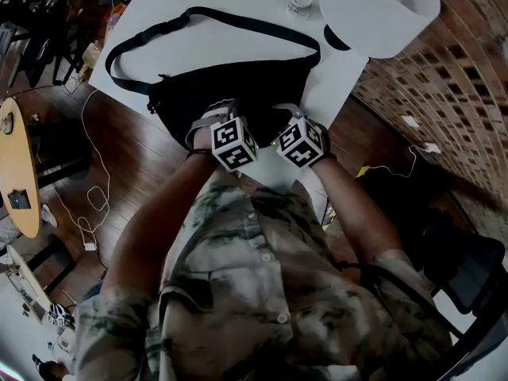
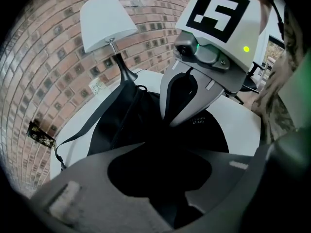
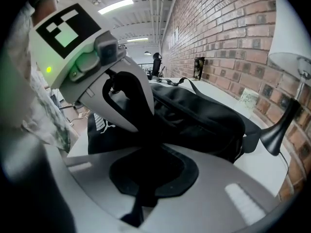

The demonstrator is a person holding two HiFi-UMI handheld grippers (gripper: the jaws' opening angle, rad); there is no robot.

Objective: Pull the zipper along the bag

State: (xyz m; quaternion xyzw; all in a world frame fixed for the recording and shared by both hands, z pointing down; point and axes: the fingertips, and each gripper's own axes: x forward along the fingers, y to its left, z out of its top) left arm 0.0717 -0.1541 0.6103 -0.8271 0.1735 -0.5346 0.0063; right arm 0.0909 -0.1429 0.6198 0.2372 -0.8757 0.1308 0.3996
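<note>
One white tabletop point(image 1: 198, 46) stands in a room with a dark wood floor point(image 1: 127, 157). A brick wall point(image 1: 429, 109) is on the right. A lamp point(image 1: 381, 6) with a white shade stands at the far right corner of the tabletop, and a small round thing point(image 1: 301, 2) sits just beside it. A round wooden table point(image 1: 20, 165) is off to the left, with white cables point(image 1: 91, 205) on the floor near it.

The person's two bare arms reach forward, away from the body. The left gripper point(image 1: 216, 117) and the right gripper point(image 1: 287, 116) are close side by side. Both point down and away at the near side of the black bag point(image 1: 238, 94).

The left fingers point(image 2: 97, 188) are spread wide, with the dark bag showing in the gap, and they do not press on it. The right fingers point(image 3: 233, 188) are narrow and pinch a thin black bit of the bag.

The bag lies flat near the tabletop's near edge. Its long side runs from left to right, with the right end a bit farther away. Its strap point(image 1: 238, 21) loops out on the far side.
</note>
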